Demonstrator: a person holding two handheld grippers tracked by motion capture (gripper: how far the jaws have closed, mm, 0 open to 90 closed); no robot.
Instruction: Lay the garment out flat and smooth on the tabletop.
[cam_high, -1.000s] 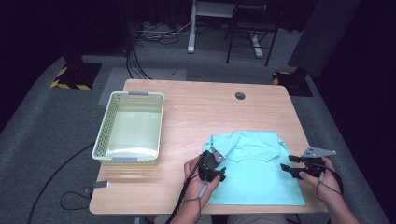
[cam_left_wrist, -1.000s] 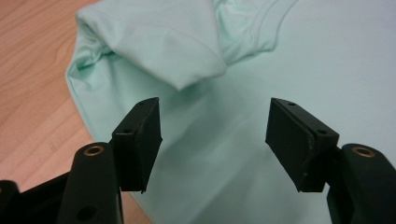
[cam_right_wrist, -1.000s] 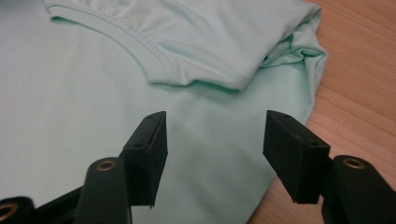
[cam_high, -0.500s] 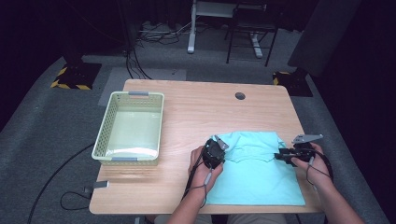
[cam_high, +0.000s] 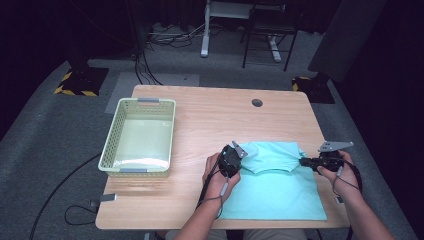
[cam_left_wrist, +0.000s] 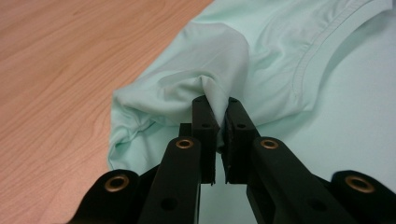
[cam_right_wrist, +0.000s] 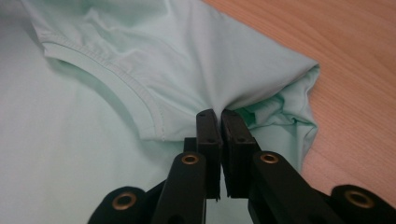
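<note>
A person seated at a wooden table (cam_high: 210, 120) pinches a mint-green T-shirt (cam_high: 272, 195) with two hand-held grippers, one at each shoulder of the garment. The left gripper (cam_high: 239, 152) has its jaws clamped on a bunched fold of cloth at the shirt's left shoulder; in the left gripper view the fabric (cam_left_wrist: 205, 70) puckers up between the two black pads (cam_left_wrist: 205, 121), which have just been closing on it. The right gripper (cam_high: 304, 161) is likewise closed on the shirt's opposite shoulder, near the table's right edge; in the right gripper view the cloth (cam_right_wrist: 196, 60) is drawn into a taut peak where the pads (cam_right_wrist: 208, 126) meet, the jaws having just been closing around it. The ribbed collar (cam_right_wrist: 116, 79) curves between the two grips. The rest of the shirt lies flat on the table's near right part, its hem towards the person, whose hands (cam_high: 220, 180) come in from the near edge. A pale green plastic basket (cam_high: 112, 145) stands well to the left of the shirt. A round cable hole (cam_high: 257, 102) sits in the table beyond the shirt.
</note>
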